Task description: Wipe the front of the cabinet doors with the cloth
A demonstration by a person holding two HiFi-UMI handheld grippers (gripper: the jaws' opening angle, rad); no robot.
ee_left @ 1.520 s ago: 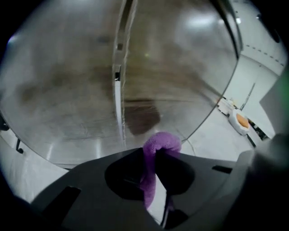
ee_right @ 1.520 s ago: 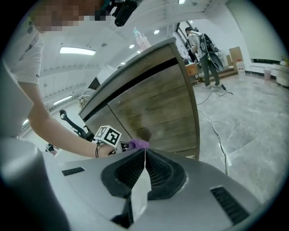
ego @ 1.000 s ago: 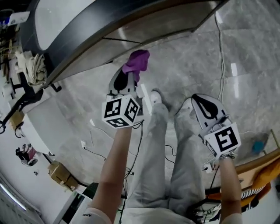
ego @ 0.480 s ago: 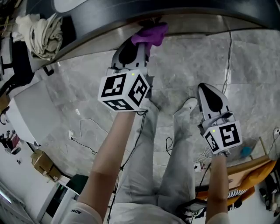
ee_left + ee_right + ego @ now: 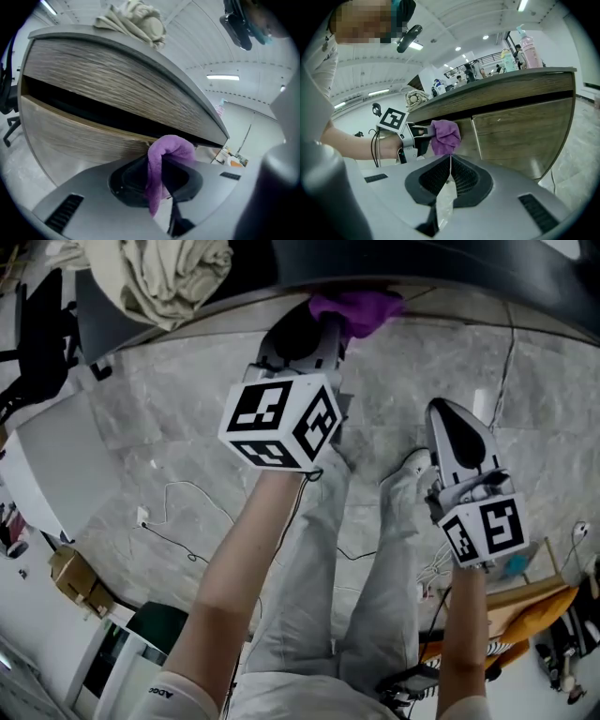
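Note:
My left gripper (image 5: pixel 323 324) is shut on a purple cloth (image 5: pixel 356 307), and the cloth is pressed against the wooden front of the cabinet door (image 5: pixel 84 140) just under the dark gap below the counter. In the left gripper view the cloth (image 5: pixel 164 159) bulges out between the jaws. From the right gripper view the cloth (image 5: pixel 445 137) and the left gripper (image 5: pixel 423 138) show against the door (image 5: pixel 520 131). My right gripper (image 5: pixel 448 427) hangs lower to the right, shut and holding nothing, away from the cabinet.
A bundle of beige fabric (image 5: pixel 173 273) lies on the counter top to the left. Bottles (image 5: pixel 525 47) stand on the counter further along. Cables (image 5: pixel 178 521) trail over the marble floor by the person's legs (image 5: pixel 319 596). An orange item (image 5: pixel 534 610) sits at the lower right.
My left gripper has risen with the cloth from below the counter edge up to the cabinet front and shifted right. The right gripper has stayed about where it was.

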